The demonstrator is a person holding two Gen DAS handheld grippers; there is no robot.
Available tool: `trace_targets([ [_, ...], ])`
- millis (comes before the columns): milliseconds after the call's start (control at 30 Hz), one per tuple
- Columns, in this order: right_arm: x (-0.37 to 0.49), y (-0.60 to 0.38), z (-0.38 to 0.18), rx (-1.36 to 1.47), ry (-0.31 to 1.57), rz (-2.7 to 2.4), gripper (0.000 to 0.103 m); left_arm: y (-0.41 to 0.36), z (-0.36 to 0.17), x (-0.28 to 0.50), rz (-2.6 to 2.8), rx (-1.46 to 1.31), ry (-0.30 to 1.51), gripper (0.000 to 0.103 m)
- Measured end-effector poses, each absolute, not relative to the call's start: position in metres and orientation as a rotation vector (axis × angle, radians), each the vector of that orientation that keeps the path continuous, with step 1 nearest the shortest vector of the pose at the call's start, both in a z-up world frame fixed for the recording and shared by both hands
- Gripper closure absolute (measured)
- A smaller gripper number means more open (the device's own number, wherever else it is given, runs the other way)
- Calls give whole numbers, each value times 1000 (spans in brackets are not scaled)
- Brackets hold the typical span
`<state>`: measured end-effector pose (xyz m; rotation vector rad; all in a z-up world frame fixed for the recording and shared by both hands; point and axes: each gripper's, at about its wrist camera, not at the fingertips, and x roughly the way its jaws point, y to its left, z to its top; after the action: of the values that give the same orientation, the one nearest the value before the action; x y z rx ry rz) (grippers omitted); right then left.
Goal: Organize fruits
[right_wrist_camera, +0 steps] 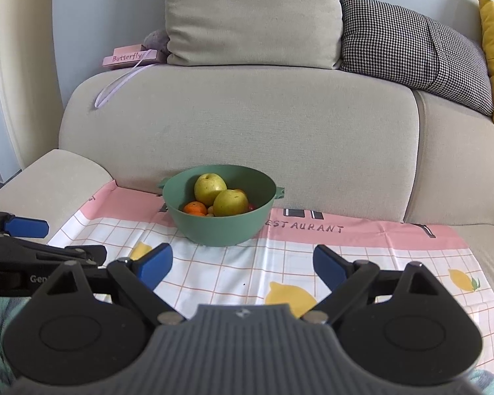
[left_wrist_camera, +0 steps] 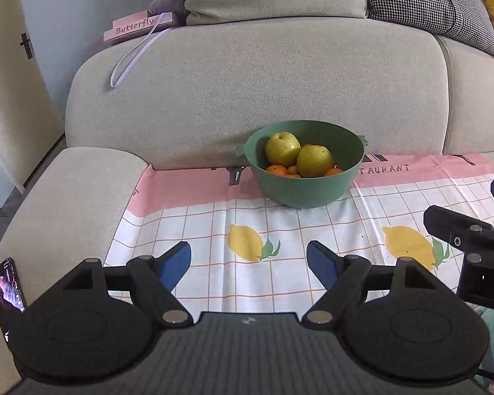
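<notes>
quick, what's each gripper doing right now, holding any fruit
Left gripper: open, holding nothing.
Right gripper: open, holding nothing.
The fruit all sits in the green bowl.

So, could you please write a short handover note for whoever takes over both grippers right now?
Left gripper: open, holding nothing, above the cloth.
Right gripper: open, holding nothing, beside the left one.
Bowl stands at the back of the cloth on the sofa, with two yellow apples, oranges and smaller fruit inside.
Done: no fruit lies loose on the cloth.
Left: cannot tell; check before moving.
</notes>
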<state>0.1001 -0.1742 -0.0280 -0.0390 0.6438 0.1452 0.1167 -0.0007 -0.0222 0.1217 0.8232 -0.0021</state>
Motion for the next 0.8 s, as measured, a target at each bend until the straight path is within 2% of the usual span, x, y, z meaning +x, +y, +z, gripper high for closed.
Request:
trace_targets([
  [800, 98, -172, -29, -41, 644, 143, 14, -1, -21, 116, 1, 122, 824, 9],
])
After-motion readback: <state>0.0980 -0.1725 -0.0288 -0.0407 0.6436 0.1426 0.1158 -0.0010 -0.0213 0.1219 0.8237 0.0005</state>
